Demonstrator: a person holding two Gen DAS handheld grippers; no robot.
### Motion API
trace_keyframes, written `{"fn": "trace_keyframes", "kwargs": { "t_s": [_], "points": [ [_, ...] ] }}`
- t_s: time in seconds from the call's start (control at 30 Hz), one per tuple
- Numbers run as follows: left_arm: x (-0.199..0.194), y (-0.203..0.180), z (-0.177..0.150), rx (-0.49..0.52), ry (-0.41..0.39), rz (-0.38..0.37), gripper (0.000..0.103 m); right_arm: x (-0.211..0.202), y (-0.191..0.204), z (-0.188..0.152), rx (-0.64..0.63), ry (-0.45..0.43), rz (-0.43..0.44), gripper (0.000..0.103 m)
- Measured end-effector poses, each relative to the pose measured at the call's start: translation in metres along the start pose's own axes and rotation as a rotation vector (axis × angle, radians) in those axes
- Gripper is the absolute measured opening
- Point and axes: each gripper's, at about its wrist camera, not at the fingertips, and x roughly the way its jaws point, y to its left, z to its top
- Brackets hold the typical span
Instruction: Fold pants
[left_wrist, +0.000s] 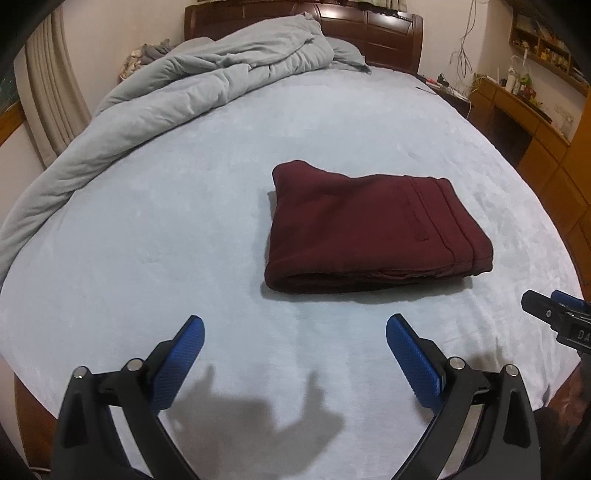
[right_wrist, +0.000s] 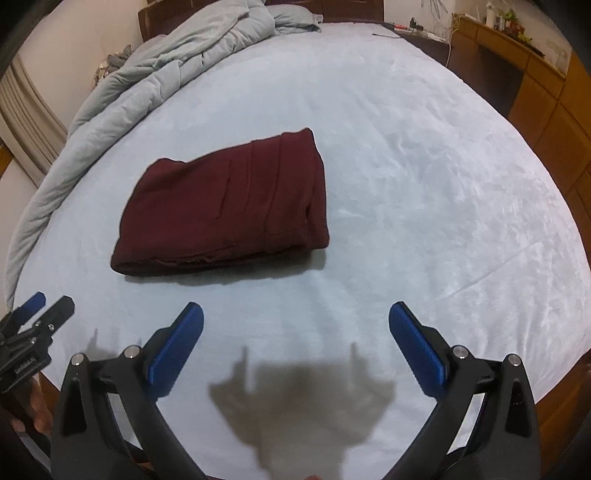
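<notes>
Dark maroon fleece pants (left_wrist: 373, 229) lie as compact folded rectangle on pale blue bedsheet (left_wrist: 184, 240), 1 o'clock of left gripper (left_wrist: 295, 354). Left gripper, right gripper (right_wrist: 295, 343): jaws wide, empty, clear of cloth. Fold judged complete; nothing left.

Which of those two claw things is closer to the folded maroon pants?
Neither clearly; they look about equally close. The left gripper hovers open short of the folded maroon pants' left corner, and the right gripper hovers open short of their right corner.
</notes>
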Motion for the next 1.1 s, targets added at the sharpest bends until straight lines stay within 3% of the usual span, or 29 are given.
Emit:
{"fn": "trace_keyframes", "kwargs": {
  "t_s": [1.1],
  "points": [
    [-0.004, -0.004, -0.005, 0.014, -0.006, 0.02, 0.099, 0.005, 0.017, -0.004, -0.027, -0.021, -0.053, 0.1]
  ]
}}
